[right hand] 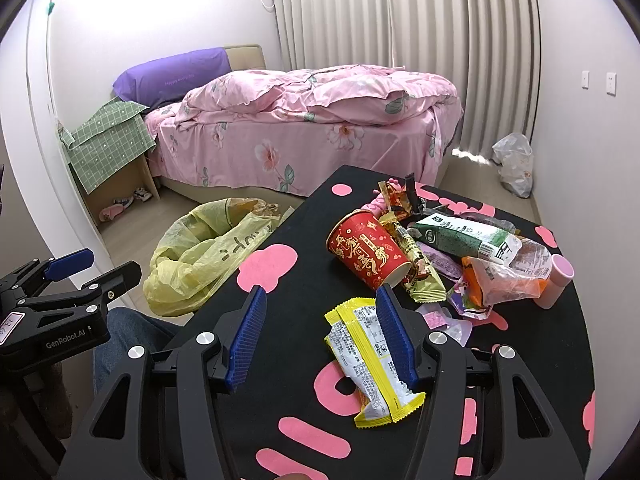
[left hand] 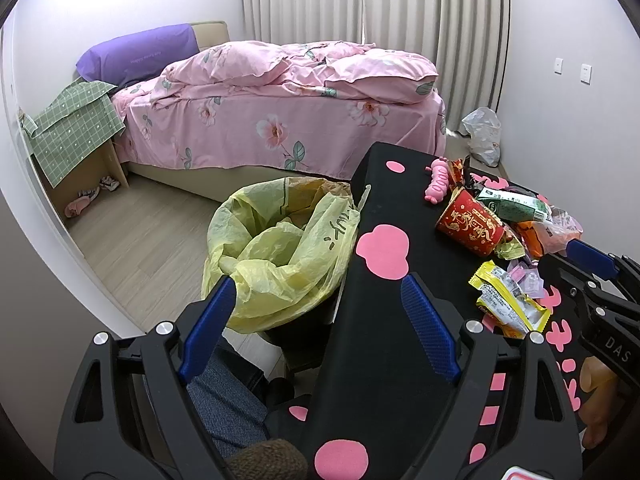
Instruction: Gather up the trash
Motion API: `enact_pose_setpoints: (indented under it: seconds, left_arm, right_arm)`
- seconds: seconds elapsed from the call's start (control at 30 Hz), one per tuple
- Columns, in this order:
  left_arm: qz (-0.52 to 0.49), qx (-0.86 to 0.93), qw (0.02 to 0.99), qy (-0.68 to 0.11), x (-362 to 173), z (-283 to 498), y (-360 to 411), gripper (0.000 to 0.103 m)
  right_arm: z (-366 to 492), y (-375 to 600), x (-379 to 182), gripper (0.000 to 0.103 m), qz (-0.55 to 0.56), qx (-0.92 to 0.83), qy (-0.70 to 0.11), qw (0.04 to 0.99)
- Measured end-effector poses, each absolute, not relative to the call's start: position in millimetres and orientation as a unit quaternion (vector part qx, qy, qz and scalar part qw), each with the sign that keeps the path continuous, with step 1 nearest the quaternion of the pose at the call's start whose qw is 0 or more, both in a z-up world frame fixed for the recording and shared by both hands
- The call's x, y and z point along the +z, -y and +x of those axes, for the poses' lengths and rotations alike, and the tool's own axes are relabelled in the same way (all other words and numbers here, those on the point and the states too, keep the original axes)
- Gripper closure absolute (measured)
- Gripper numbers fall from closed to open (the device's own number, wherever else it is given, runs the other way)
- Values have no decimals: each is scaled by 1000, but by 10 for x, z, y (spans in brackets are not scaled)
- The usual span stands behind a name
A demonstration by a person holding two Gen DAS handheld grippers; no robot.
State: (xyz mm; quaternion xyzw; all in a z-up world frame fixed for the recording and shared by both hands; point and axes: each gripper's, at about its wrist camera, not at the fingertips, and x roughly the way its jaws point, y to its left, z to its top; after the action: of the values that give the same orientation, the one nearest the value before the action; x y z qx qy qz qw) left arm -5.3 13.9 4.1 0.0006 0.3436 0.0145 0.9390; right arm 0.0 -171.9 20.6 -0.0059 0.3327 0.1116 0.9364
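Observation:
A black table (right hand: 308,216) with pink shapes carries a pile of trash: a yellow snack wrapper (right hand: 372,360), a tipped red paper cup (right hand: 366,256), a green packet (right hand: 464,236), an orange bag (right hand: 500,276) and small wrappers. My right gripper (right hand: 320,294) is open just above the table, its right finger over the yellow wrapper (left hand: 504,300). To the table's left stands a bin lined with a yellow bag (left hand: 280,248), also seen as the bin bag (right hand: 200,256). My left gripper (left hand: 318,284) is open and empty, straddling the table edge beside the bin.
A pink cup (right hand: 558,280) and a pink toy (left hand: 438,182) sit among the trash. A bed with pink bedding (left hand: 280,112) fills the back, with a green-clothed nightstand (left hand: 76,128) on the left. A white plastic bag (left hand: 484,136) lies on the floor. A jeans-clad leg (left hand: 224,400) is below.

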Motion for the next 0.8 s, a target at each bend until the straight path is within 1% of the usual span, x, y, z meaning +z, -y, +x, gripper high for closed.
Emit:
enact_pose_setpoints:
  seconds: [0.43,0.57,0.8]
  left_arm:
    - [-4,19,937,-349,-7,-12,-197,23]
    - [-3,20,935,-354,-68,13,-191,23]
    - [-7,-9,933,-360,-220,106,-92,23]
  right_arm:
    - [3,1764,209,49,-11,104,-330,938]
    - [31,1953,202,49,-10,82,-326,942]
    - [132,2469,101,49,1,44,-345,938]
